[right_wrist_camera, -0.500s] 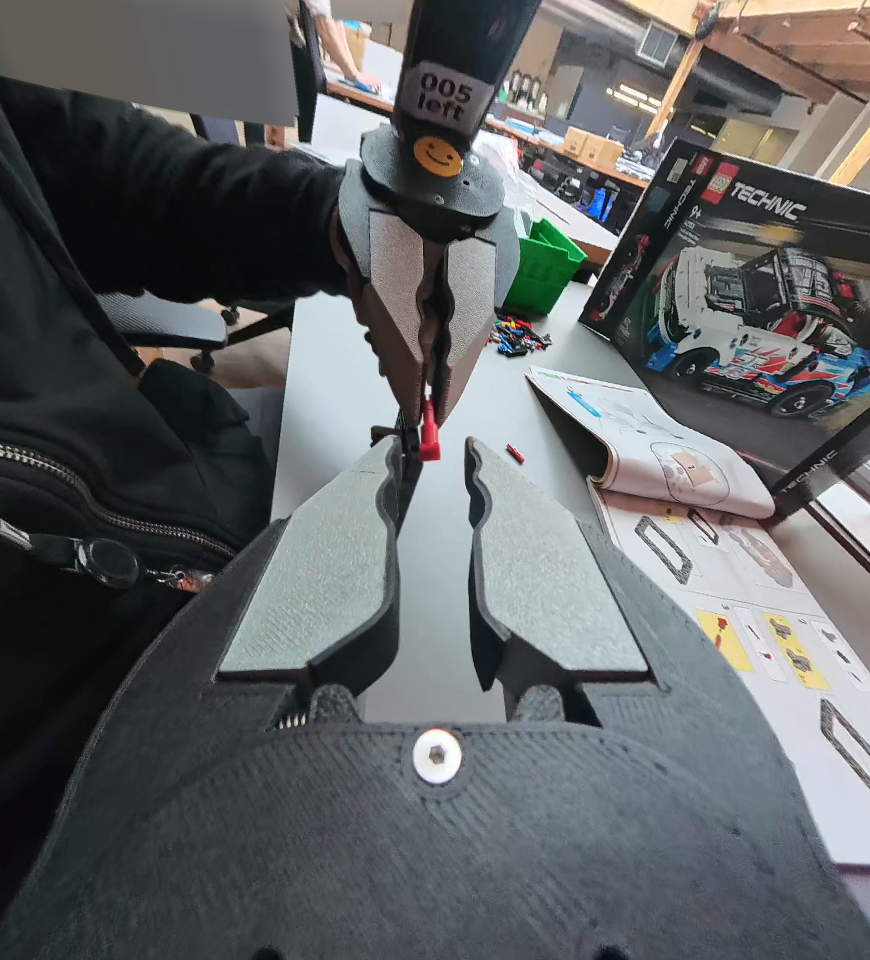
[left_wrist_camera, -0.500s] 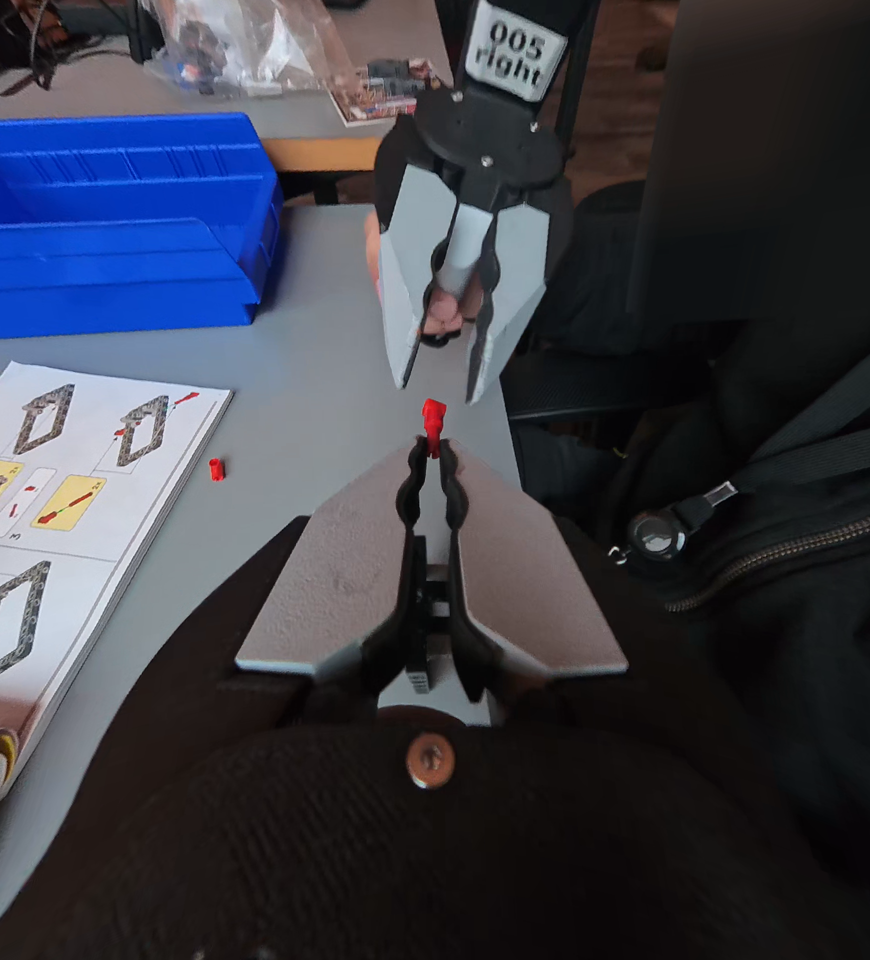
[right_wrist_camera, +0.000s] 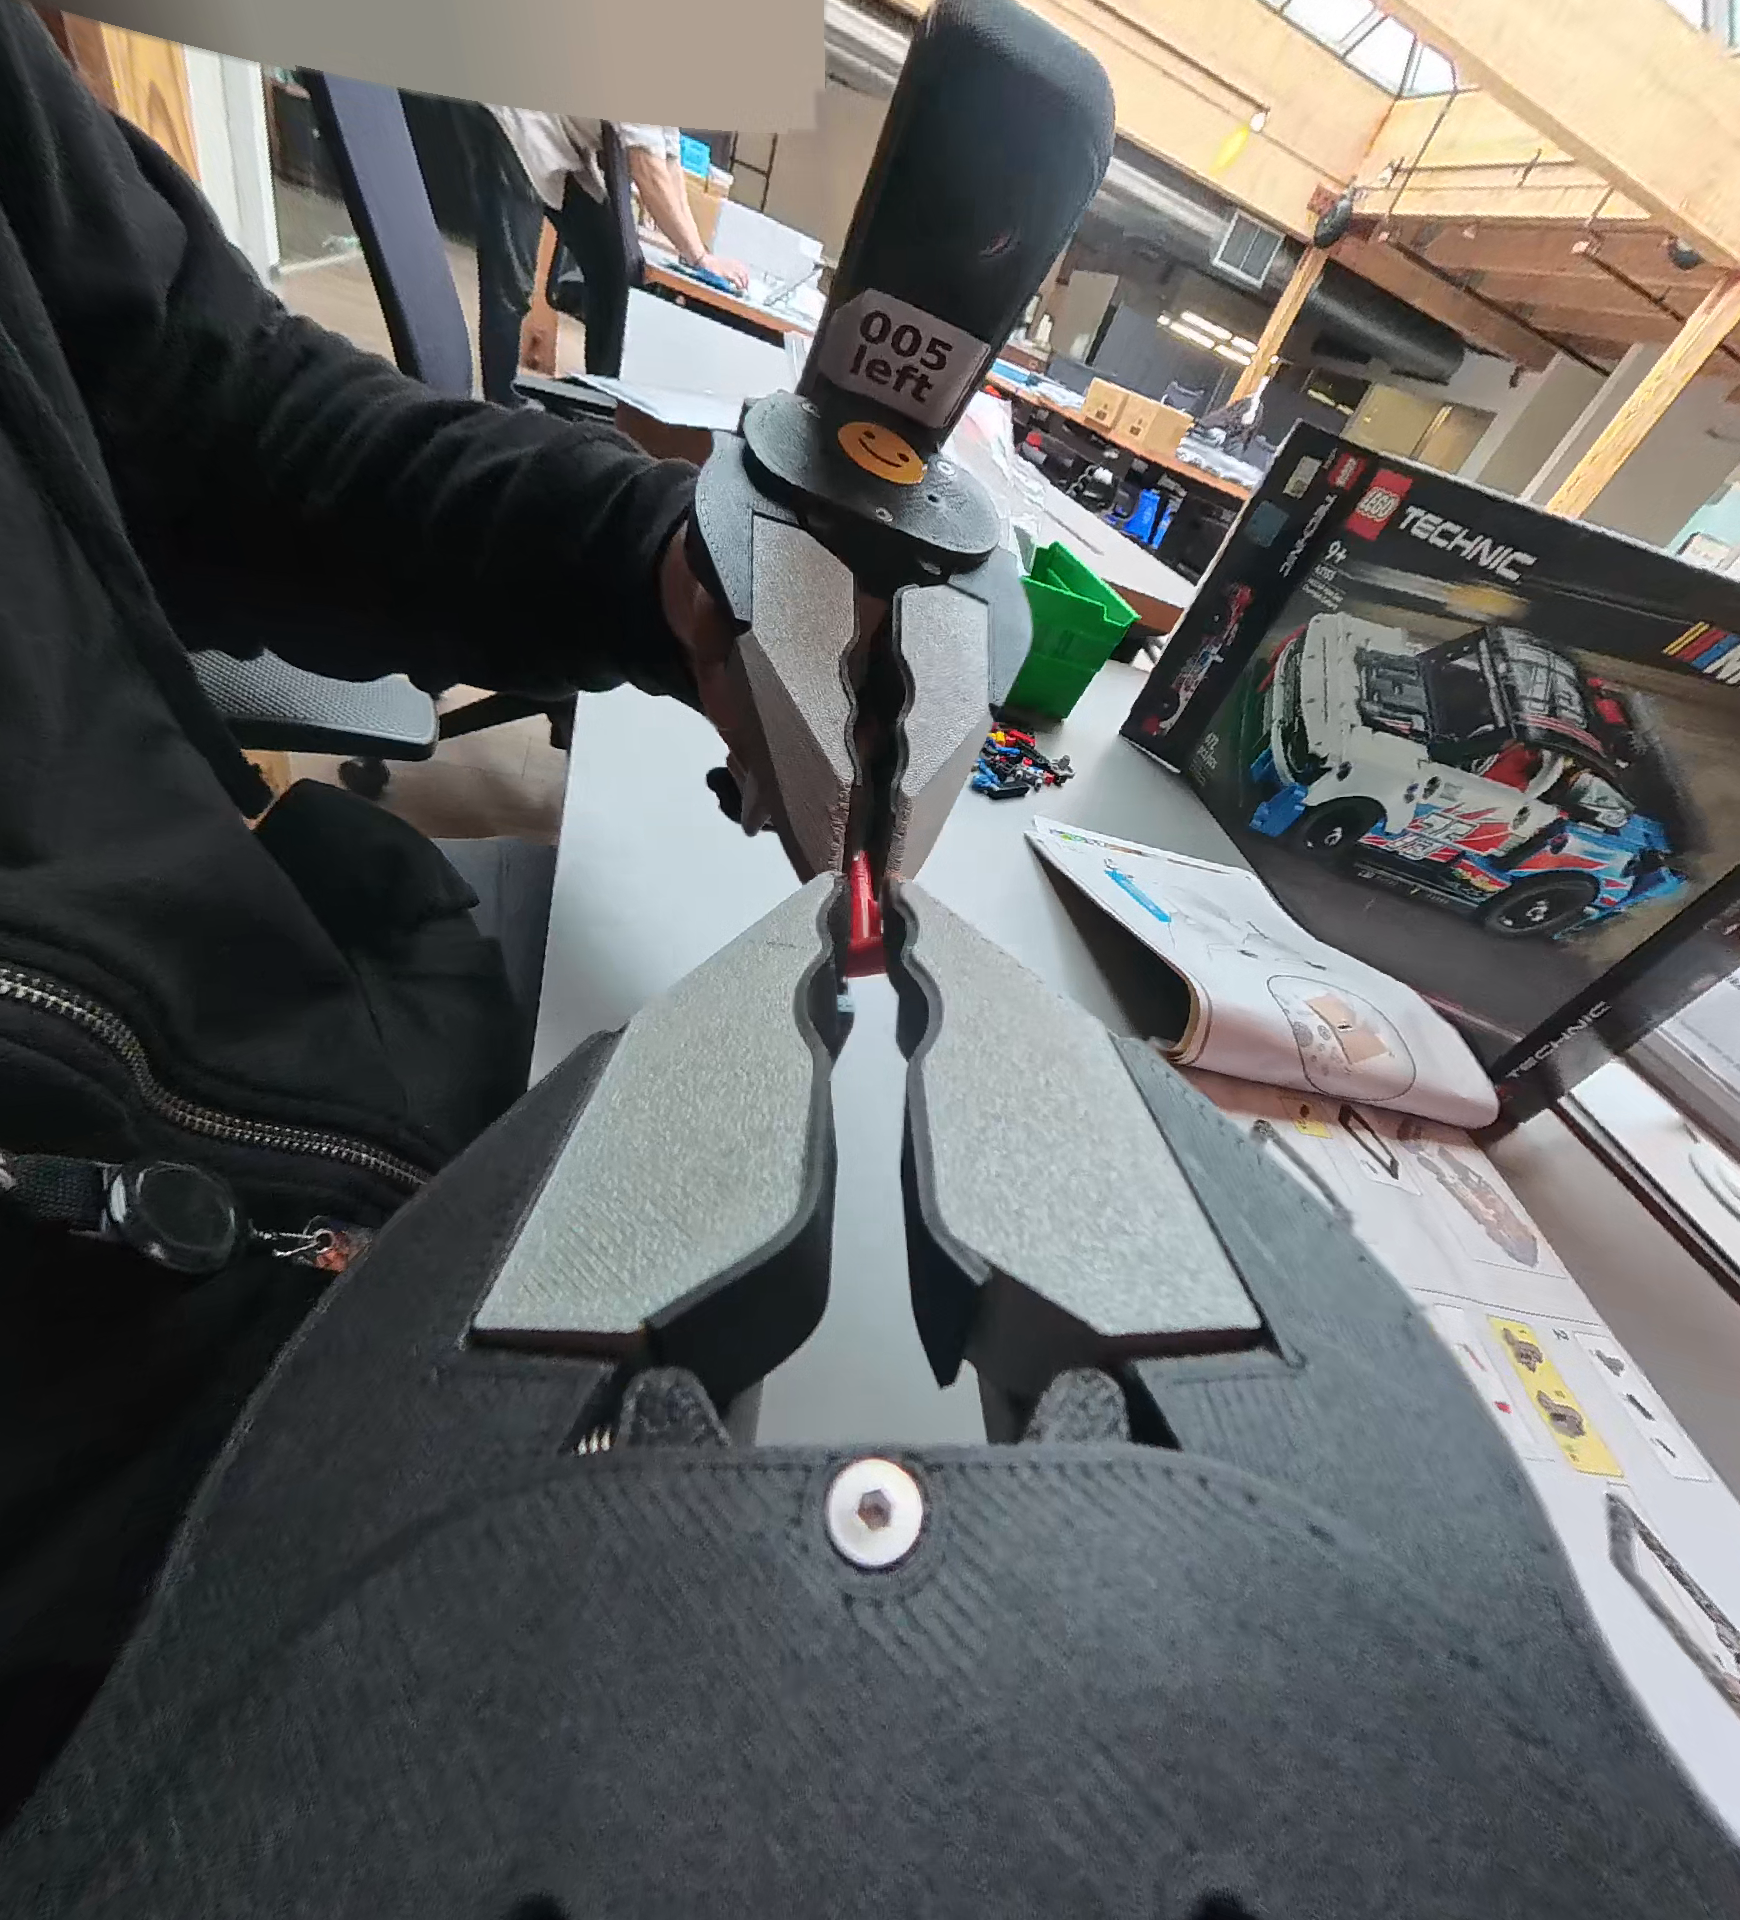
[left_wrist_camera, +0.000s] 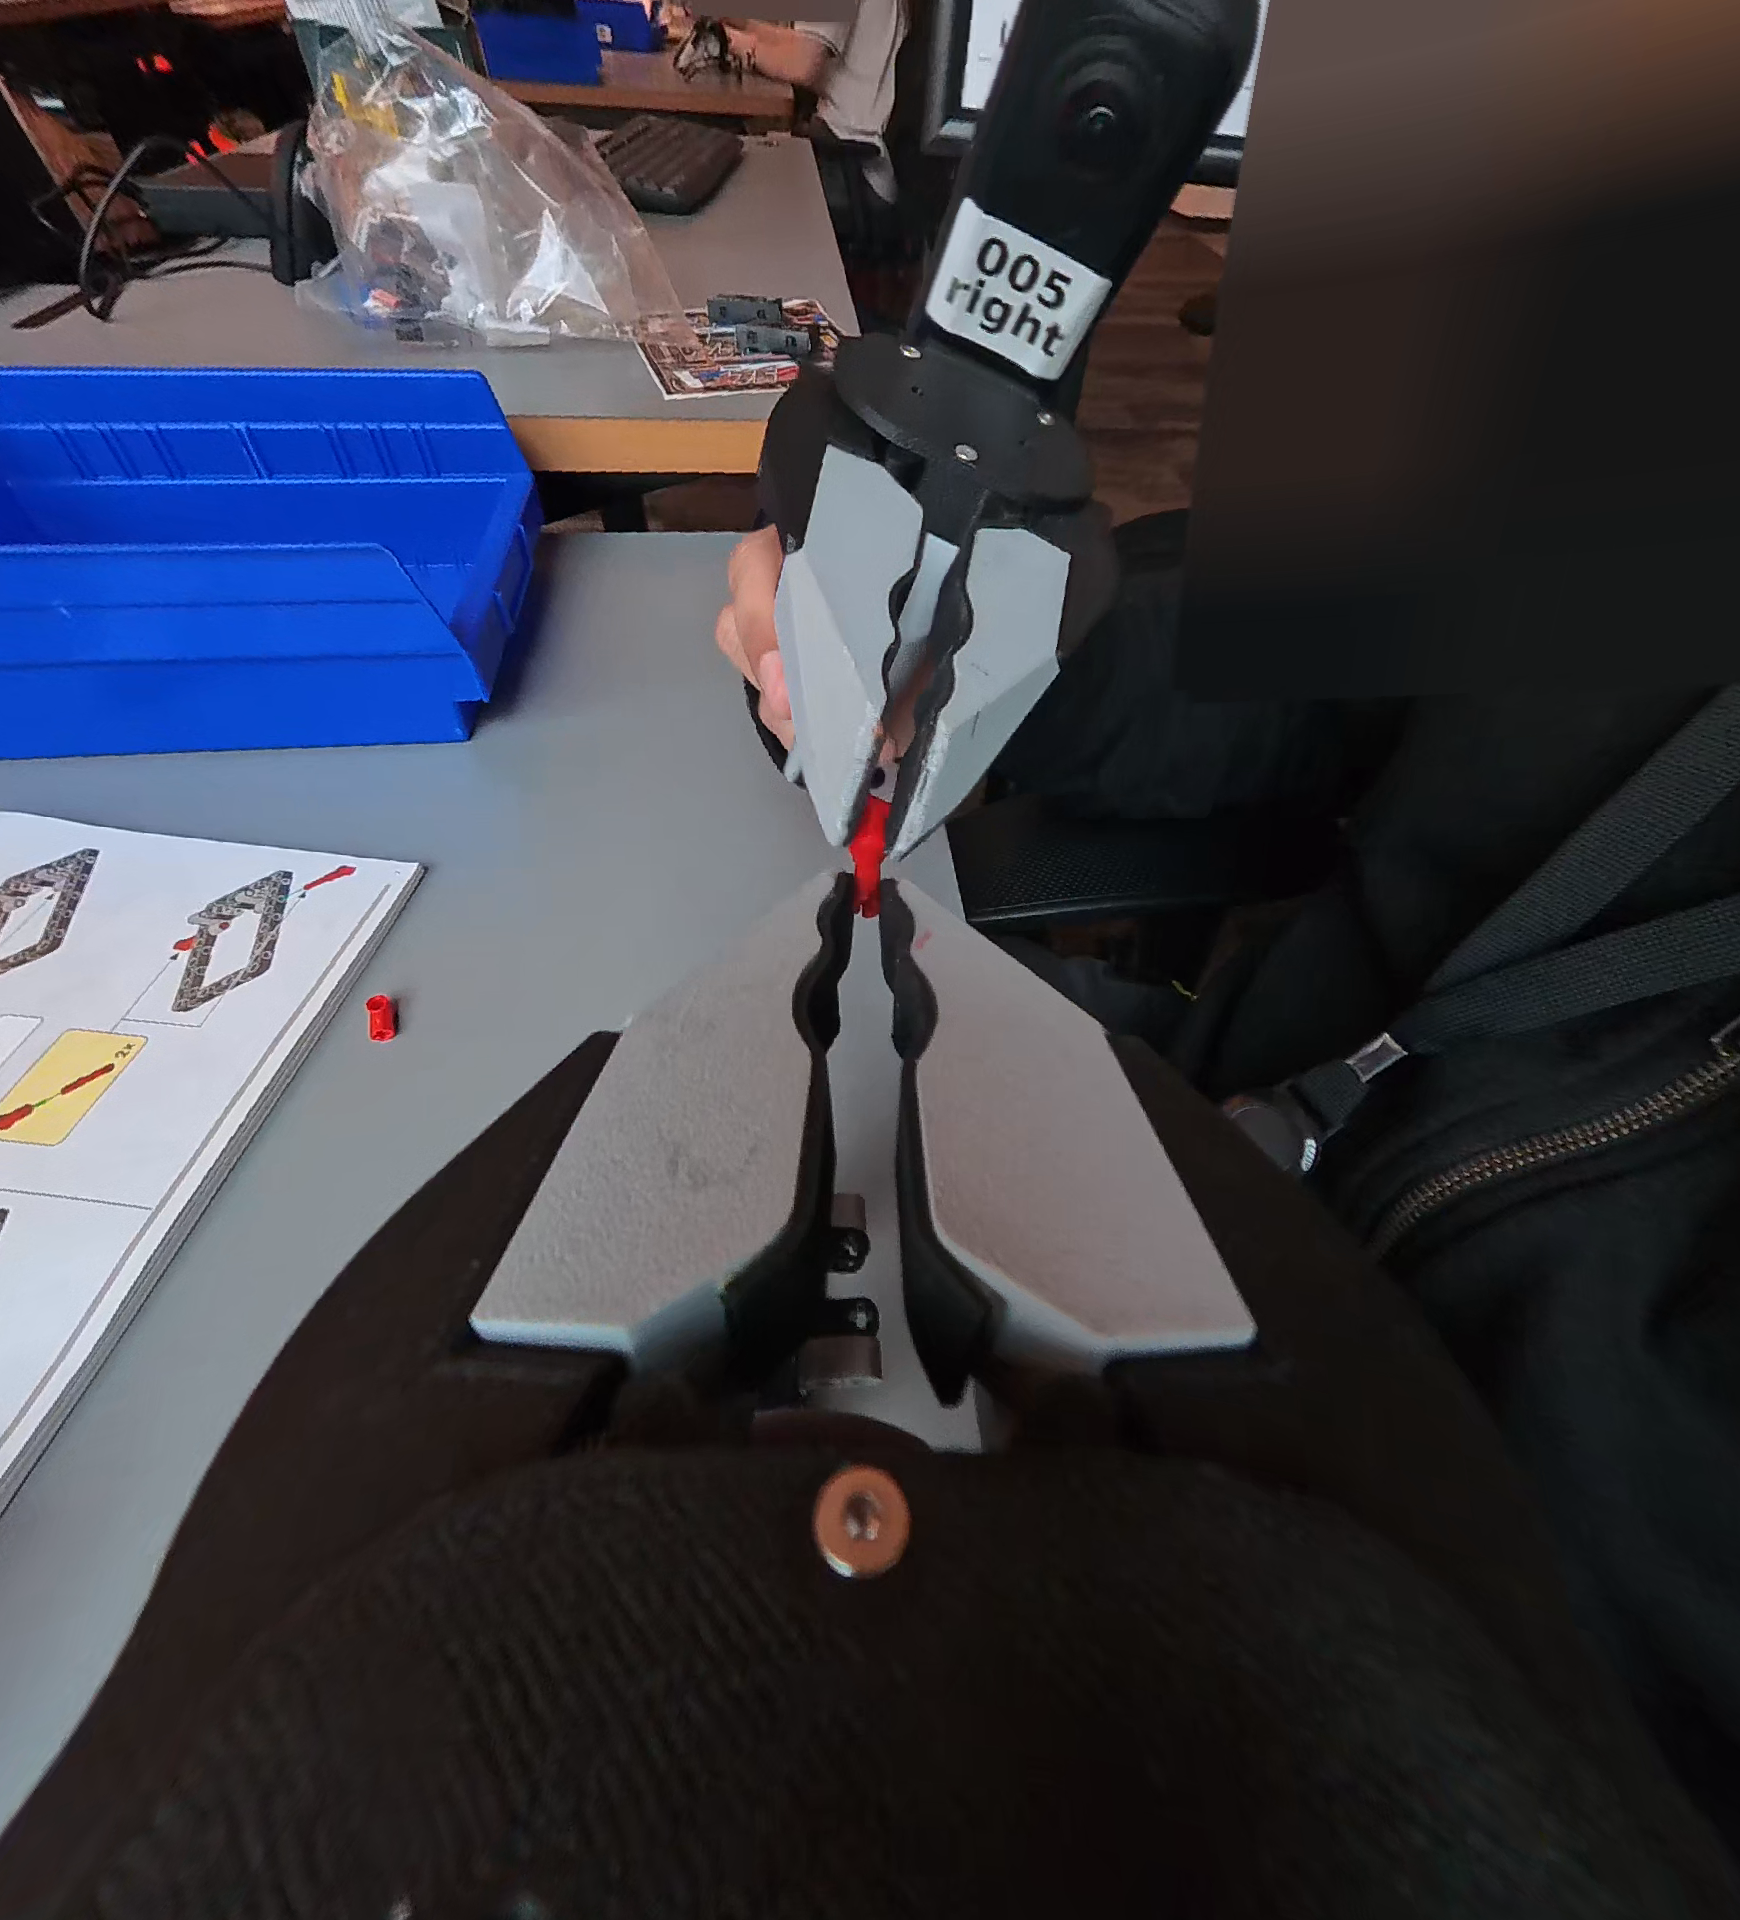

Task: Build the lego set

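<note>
A small red Lego pin point(left_wrist_camera: 867, 871) is held in the air between both grippers, just past the grey table's point(left_wrist_camera: 575, 852) right edge. My left gripper point(left_wrist_camera: 863, 902) is shut on its lower end. My right gripper point(left_wrist_camera: 874, 831) comes down from above and is shut on its upper end, tip to tip with the left. In the right wrist view the red pin point(right_wrist_camera: 862, 920) sits between my right gripper's tips point(right_wrist_camera: 862, 906), with the left gripper point(right_wrist_camera: 860, 862) pointing down onto it. Most of the pin is hidden by the fingers.
An open instruction booklet point(left_wrist_camera: 118, 1039) lies at the left, with a loose small red piece point(left_wrist_camera: 380, 1016) beside it. A blue bin point(left_wrist_camera: 201, 561) stands behind. A plastic bag of parts point(left_wrist_camera: 461, 208) lies on the far table. The set's box point(right_wrist_camera: 1468, 748), a green bin point(right_wrist_camera: 1063, 634) and loose pieces point(right_wrist_camera: 1022, 769) are farther along. Less than 4 cm separates the two grippers' tips.
My right gripper was open and a short way off the red pin. It has moved onto the pin and shut on it. The left gripper has kept its hold.
</note>
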Motion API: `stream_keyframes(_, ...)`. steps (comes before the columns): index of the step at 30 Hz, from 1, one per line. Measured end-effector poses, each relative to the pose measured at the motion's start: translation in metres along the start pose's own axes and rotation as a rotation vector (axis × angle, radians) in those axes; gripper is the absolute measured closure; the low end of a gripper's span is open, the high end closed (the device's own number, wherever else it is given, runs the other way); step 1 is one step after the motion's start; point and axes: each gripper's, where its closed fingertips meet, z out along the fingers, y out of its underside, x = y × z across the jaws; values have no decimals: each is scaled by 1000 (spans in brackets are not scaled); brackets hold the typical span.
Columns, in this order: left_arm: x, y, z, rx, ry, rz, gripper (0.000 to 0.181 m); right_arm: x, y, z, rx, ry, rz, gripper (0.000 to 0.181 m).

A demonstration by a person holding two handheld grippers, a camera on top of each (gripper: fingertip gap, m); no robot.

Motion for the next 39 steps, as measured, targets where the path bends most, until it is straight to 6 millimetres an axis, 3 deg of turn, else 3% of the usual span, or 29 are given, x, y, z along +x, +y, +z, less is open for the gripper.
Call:
stream_keyframes(3, 2, -3, -1, 17, 10, 8, 178, -1, -1, -2, 8, -1, -16, 171)
stream_keyframes(13, 2, -1, 0, 16, 10, -21, 177, -3, 2, -3, -21, -18, -41, 176)
stream_keyframes(31, -1, 7, 1, -106, -122, 216, 179, -3, 9, -5, -71, -80, 53, 176)
stream_keyframes(39, 0, 6, 1, -112, -136, 213, 179, -4, 9, -6, -66, -114, 111, 177)
